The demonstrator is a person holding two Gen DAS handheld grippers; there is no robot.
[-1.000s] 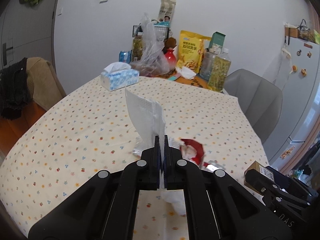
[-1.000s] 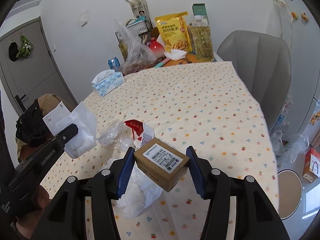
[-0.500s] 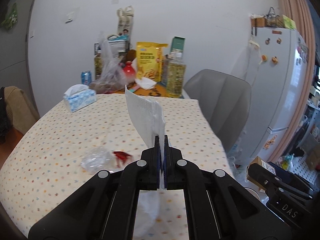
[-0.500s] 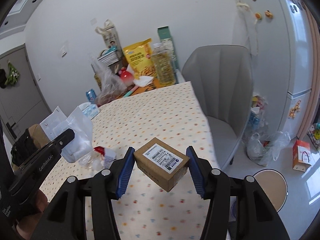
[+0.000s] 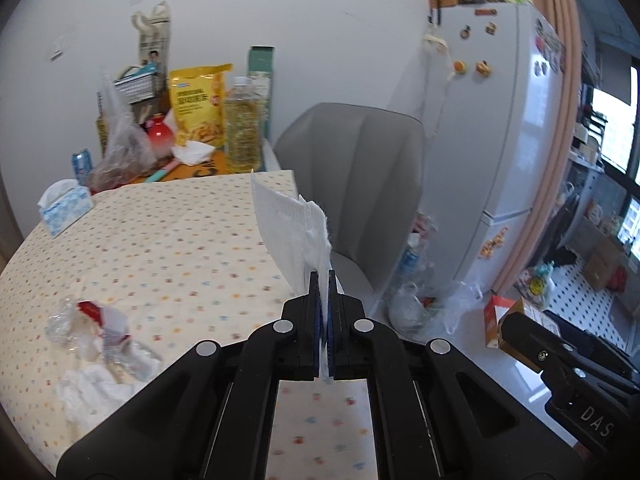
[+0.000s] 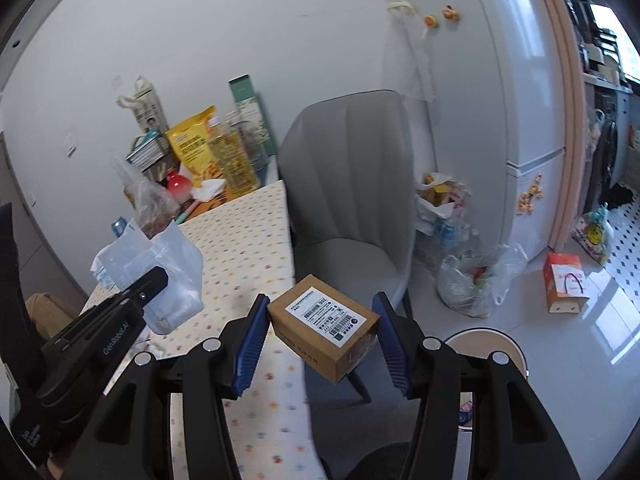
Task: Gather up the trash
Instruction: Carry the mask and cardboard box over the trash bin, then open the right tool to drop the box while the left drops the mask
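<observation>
Between the right gripper (image 6: 322,340) jaws, a small cardboard box (image 6: 324,325) with a barcode label is clamped, held above the edge of the dotted surface (image 6: 248,240) beside the grey chair (image 6: 352,200). Left of the chair, the left gripper (image 5: 324,320) has its jaws closed flat on a white plastic bag (image 5: 292,232). More crumpled wrappers (image 5: 96,344) lie on the surface left of that.

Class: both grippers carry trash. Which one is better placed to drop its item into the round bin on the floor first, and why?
Probably the right gripper: its cardboard box hangs past the table edge beside the bin. The left gripper holds its white wrapper over the table.
</observation>
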